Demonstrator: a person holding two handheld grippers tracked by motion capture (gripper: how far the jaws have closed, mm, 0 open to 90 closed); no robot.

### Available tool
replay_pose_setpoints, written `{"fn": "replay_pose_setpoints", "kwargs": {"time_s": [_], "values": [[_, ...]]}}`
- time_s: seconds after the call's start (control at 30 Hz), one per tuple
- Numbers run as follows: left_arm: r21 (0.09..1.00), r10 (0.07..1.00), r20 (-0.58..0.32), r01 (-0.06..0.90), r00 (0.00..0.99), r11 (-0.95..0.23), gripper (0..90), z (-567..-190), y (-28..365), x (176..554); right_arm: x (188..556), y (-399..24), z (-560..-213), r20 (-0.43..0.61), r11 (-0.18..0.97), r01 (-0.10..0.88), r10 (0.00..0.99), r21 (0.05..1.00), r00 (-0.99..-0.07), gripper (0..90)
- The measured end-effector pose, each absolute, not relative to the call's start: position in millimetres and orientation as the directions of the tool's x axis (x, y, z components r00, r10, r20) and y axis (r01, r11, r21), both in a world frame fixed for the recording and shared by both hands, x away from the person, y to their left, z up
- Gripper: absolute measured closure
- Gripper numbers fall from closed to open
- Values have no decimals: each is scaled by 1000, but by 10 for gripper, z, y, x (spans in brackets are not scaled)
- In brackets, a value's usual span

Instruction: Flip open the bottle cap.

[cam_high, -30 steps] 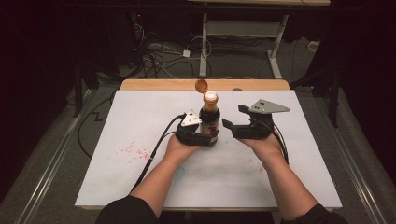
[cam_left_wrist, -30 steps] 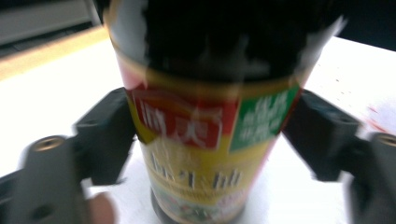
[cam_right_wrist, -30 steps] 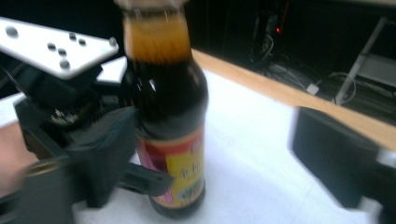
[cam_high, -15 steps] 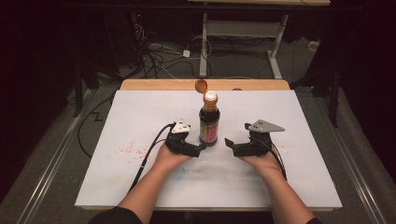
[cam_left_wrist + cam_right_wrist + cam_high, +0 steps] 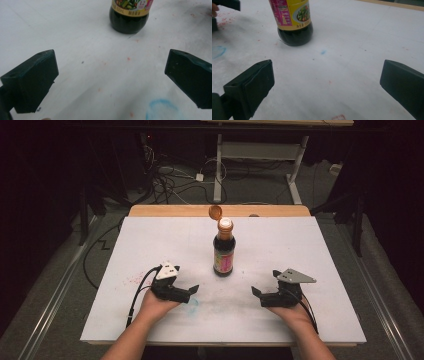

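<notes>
The bottle (image 5: 224,249) stands upright near the middle of the high view, on the white sheet (image 5: 310,250) that covers the table, its long axis running straight up and down. Its flip cap (image 5: 215,212) is swung open and tilts off to the upper left of the neck. Dark sauce fills the body, and a coloured label wraps the lower half.

Both tongs sit low in that frame, one on each side of the bottle and well apart from it. The left gripper (image 5: 192,290) lies at lower left, its tips pointing up and right toward the bottle's base. The right gripper (image 5: 256,293) lies at lower right, tips pointing left and a little up. Both have their jaws spread wide, with nothing between them but bare sheet.

In the left gripper view the bottle's base (image 5: 129,20) shows at the top, slightly right of centre, ahead of the two pads. In the right gripper view the bottle (image 5: 293,23) stands at upper left, so it lies off to one side of that gripper's line.

Neither hand is clearly closer; the left looks marginally nearer. Any fresh grip would likely have to come in from the side, level, across the upright body. A blue smudge (image 5: 192,302) marks the sheet just under the left gripper.
</notes>
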State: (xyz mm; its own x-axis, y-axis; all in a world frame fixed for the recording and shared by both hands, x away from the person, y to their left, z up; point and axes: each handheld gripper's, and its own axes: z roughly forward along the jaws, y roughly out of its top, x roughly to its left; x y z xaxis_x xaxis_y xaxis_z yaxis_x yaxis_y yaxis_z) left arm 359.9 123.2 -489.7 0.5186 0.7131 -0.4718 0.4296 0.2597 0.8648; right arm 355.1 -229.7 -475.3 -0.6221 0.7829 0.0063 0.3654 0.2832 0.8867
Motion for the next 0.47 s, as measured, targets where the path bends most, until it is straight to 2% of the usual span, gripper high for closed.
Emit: {"fn": "replay_pose_setpoints", "kwargs": {"time_s": [0.17,0.37,0.4,0.47], "values": [[863,719,-484,409,499,298,0,-4920,1470,3384,3415,-2447,-4765,8,263,353,793,898,-610,4],[871,731,-468,397,496,289,0,-4940,1524,3303,3363,-2461,-4779,-21,278,341,801,898,-599,3],[903,748,-358,411,558,125,0,-4953,1628,3293,3362,-2456,-4779,-25,281,339,802,898,-597,4],[902,752,-359,414,553,126,0,-4953,1634,3297,3361,-2452,-4788,-29,288,338,798,896,-602,3]]}}
